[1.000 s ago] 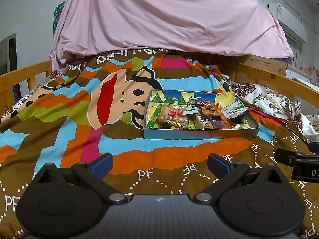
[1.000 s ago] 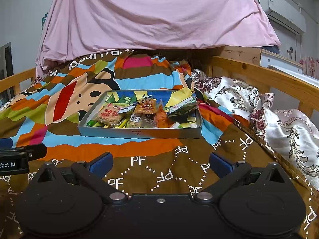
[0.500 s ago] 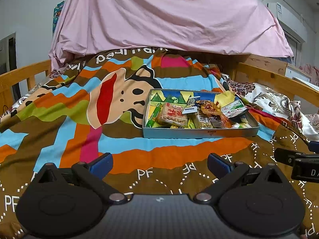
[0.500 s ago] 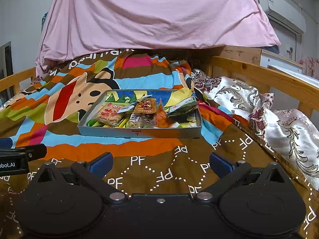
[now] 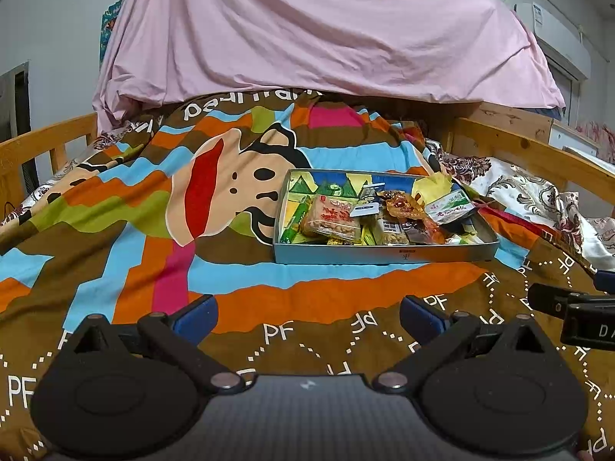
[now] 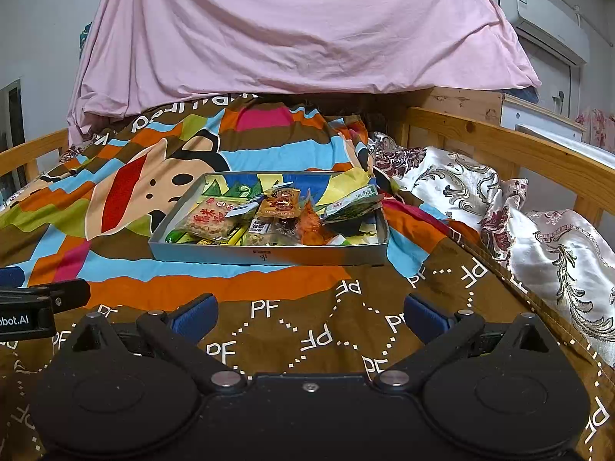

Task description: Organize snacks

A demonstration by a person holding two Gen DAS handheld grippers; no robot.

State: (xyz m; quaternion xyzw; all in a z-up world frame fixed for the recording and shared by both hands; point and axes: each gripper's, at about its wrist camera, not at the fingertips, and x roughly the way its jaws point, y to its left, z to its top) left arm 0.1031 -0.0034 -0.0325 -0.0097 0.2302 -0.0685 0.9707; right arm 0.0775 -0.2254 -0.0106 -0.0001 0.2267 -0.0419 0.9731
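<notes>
Left gripper (image 5: pixel 307 317) hangs low over the blanket (image 5: pixel 127 238), jaws spread wide w/ nothing between the blue pads (image 5: pixel 196 317). Right gripper (image 6: pixel 309 317) is the same: released, empty, pads well apart. They sit side by side, near each other (each one's tip pokes into the other's view at the edge).

Ahead of both, well apart from the fingertips, a shallow grey tin tray (image 5: pixel 384 255) rests flat on the blanket, approx. centre-right of the bed. Snacks lie heaped inside it: a pinkish cracker packet (image 5: pixel 332 217) at the left, a thin green stick pack (image 5: pixel 296 221) touching the left wall, an orange-brown packet (image 6: pixel 280 203) in the middle, a white-and-green packet (image 5: pixel 449 205) propped up at the right end. Smaller wrappers underneath overlap too much to tell apart, prob. several more.

Beyond the tray: pink sheet (image 6: pixel 292 30) draped over a mound. Wooden bed rail (image 6: pixel 511 153) runs along the right, w/ a floral satin quilt (image 6: pixel 538 238) beside it. AC unit (image 6: pixel 546 11) on the wall.
</notes>
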